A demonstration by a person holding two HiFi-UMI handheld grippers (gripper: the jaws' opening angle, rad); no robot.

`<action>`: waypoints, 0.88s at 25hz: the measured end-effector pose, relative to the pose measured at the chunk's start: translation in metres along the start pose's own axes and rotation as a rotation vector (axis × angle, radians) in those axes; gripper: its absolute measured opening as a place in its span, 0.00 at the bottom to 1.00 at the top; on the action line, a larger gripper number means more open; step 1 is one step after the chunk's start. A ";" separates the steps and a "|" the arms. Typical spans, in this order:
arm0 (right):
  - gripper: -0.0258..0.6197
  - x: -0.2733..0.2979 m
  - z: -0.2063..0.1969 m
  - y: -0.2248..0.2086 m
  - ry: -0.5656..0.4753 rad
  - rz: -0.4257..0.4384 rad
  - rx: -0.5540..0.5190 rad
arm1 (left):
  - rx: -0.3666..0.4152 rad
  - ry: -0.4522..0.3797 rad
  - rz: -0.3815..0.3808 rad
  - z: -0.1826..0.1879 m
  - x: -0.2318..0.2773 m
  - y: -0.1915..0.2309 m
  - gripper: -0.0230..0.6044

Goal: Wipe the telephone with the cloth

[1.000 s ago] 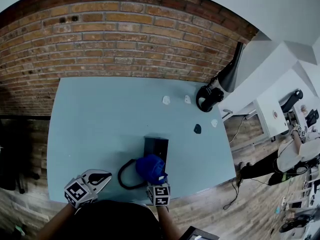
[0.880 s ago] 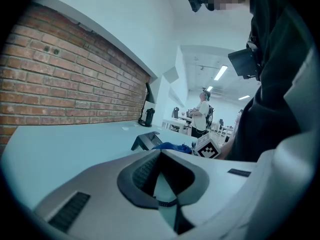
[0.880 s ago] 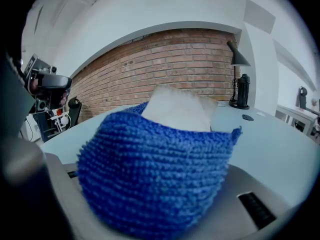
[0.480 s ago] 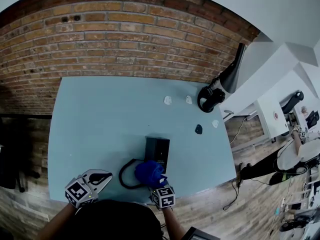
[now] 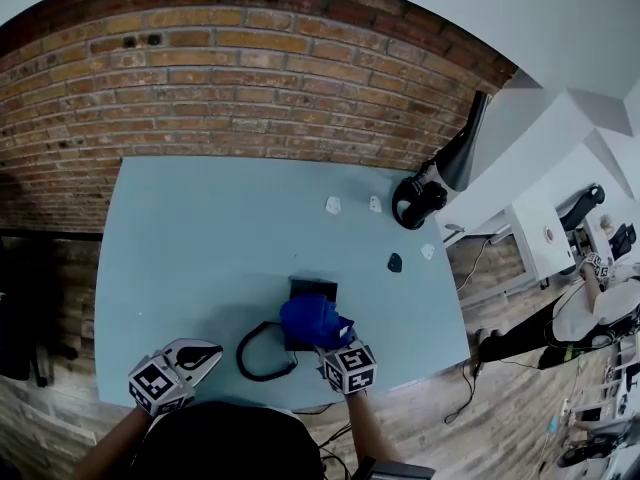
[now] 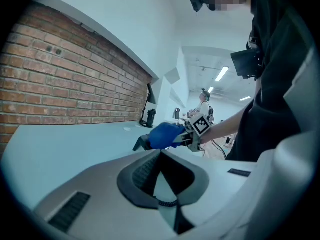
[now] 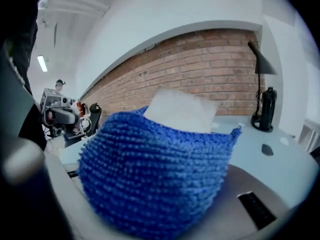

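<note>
While the red brick wall (image 5: 250, 78) fills the far side of the room, a pale blue table (image 5: 200, 238) stands against it, and wooden floor shows at both of its sides. Near the front edge of this table lies the black telephone (image 5: 312, 290), but most of it is hidden: from the head view only its far edge shows, because the blue cloth (image 5: 315, 320) lies on top of it. The cloth is thick and knobbly, bunched into a rounded lump. The right gripper (image 5: 332, 342) is clamped on the cloth and presses it onto the telephone. In the right gripper view the cloth fills nearly the whole picture, so the jaw tips are buried in it and the telephone cannot be seen there. A pale flat patch (image 7: 180, 109) stands behind the top of the cloth; I cannot tell what it is. The left gripper (image 5: 198, 354) rests near the front left corner of the table, well apart from the telephone, with its jaws brought together and nothing between them. A black cord (image 5: 262, 353) makes a loop on the table just left of the telephone. A black desk lamp (image 5: 460, 148) stands at the far right corner. Between it and the telephone lie a small black object (image 5: 395, 262) and a few white scraps (image 5: 332, 203), too small to identify.
</note>
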State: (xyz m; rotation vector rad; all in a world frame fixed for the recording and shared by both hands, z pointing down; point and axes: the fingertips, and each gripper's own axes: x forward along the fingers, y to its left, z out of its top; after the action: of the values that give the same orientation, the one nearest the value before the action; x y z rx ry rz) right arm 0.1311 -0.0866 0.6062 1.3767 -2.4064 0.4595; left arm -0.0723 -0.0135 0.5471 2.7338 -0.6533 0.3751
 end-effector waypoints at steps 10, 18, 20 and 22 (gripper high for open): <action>0.24 0.037 0.022 -0.082 -0.002 -0.255 -0.001 | -0.014 -0.005 0.044 0.001 -0.010 0.014 0.07; 0.24 0.040 0.008 -0.076 -0.058 -0.258 0.019 | -0.039 0.025 0.020 -0.003 -0.006 0.007 0.07; 0.24 0.040 0.006 -0.076 -0.066 -0.263 0.017 | -0.021 0.019 0.014 -0.005 -0.003 0.007 0.07; 0.24 0.038 0.005 -0.076 -0.071 -0.267 0.018 | -0.010 0.014 0.012 -0.004 -0.001 0.008 0.07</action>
State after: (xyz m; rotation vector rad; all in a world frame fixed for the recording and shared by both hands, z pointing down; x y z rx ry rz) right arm 0.1778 -0.1542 0.6272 1.7174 -2.2307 0.3678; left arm -0.0775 -0.0186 0.5528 2.7161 -0.6661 0.3922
